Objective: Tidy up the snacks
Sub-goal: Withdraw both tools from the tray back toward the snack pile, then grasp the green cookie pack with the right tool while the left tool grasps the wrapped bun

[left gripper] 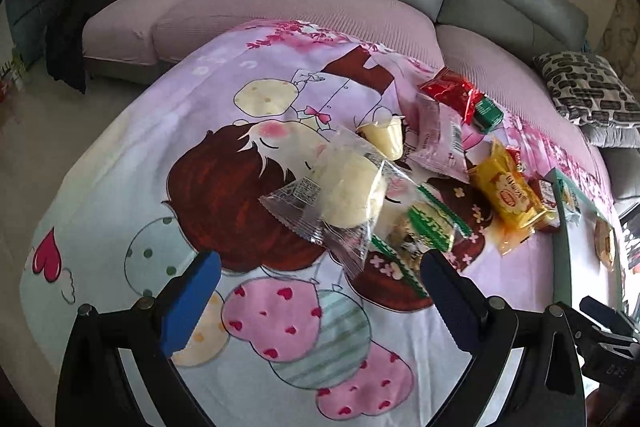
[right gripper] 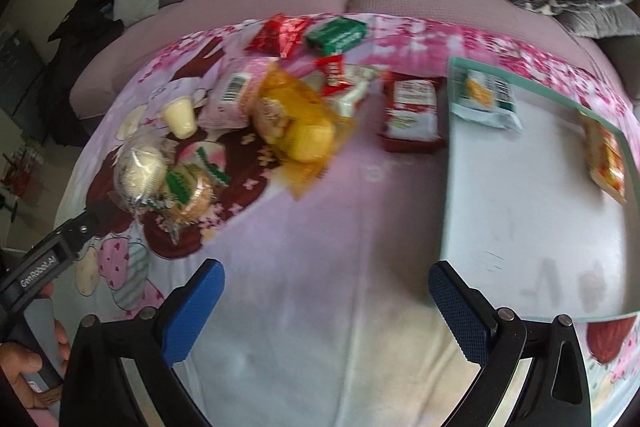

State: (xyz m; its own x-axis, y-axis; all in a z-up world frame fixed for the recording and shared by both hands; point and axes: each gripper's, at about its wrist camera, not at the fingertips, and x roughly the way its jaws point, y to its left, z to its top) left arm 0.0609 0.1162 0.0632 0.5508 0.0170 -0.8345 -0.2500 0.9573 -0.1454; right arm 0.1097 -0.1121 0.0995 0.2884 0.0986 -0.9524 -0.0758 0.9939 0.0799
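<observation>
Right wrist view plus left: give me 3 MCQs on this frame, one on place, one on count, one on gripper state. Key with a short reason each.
1. Where does the green box lie?
A. inside the tray
B. on the cloth at the far edge, beside the red foil pack
C. on the sofa cushion

2. How many packets lie in the pale tray?
A. none
B. two
C. five

3. What state is the left gripper in?
A. open, holding nothing
B. shut on the yellow packet
C. shut on the pudding cup

Key: 1 B, the box sits next to the red pack near the sofa side. 2 B, one packet at the tray's far corner, one by its right rim. 3 A, its pads stand wide apart with only cloth and snacks beyond.
</observation>
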